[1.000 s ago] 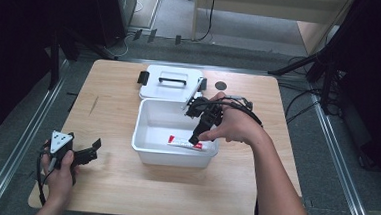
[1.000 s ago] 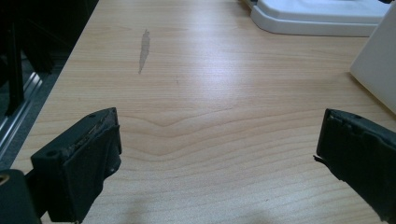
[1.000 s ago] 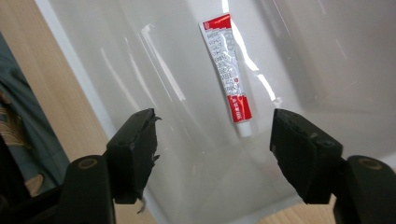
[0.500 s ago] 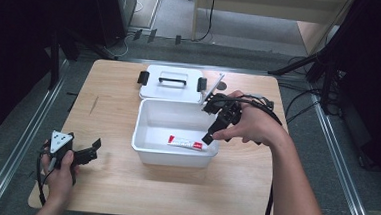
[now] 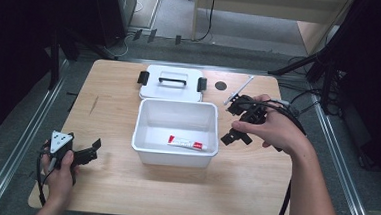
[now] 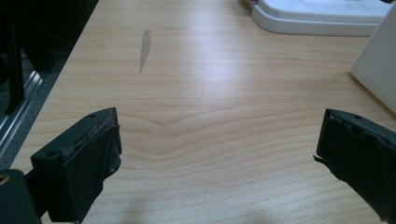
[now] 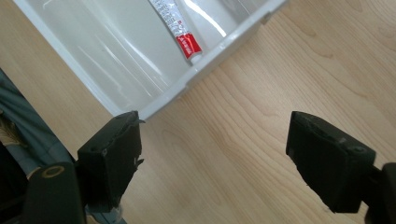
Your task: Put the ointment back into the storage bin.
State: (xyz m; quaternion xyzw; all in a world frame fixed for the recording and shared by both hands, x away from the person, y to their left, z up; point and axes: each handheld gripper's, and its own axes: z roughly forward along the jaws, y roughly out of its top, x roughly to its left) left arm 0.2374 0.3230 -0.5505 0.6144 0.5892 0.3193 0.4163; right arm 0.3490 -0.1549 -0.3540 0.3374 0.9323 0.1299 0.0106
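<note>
A white open box (image 5: 141,134) stands mid-table, and a red-and-white tube (image 5: 186,144) lies flat on its floor. Just right of the box, a hand holds my right gripper (image 5: 236,137) above the wood, open and with nothing in it. In the right gripper view the jaws stand wide apart over bare table (image 7: 215,149), with the box rim (image 7: 224,44) and the tube (image 7: 177,28) beyond them. My left gripper (image 5: 93,150) rests at the front left, open. In the left gripper view its jaws (image 6: 217,144) frame bare wood.
The box's white lid (image 5: 172,82), with a handle and black clasps, lies flat behind the box and is also seen as the lid (image 6: 322,18). A thin white stick (image 5: 239,89) lies at the back right beside a dark round hole (image 5: 221,85). Metal rails run along both table sides.
My right gripper has drawn back from over the box's right end to the table beside it. The tube stays in the box. The left gripper has not moved.
</note>
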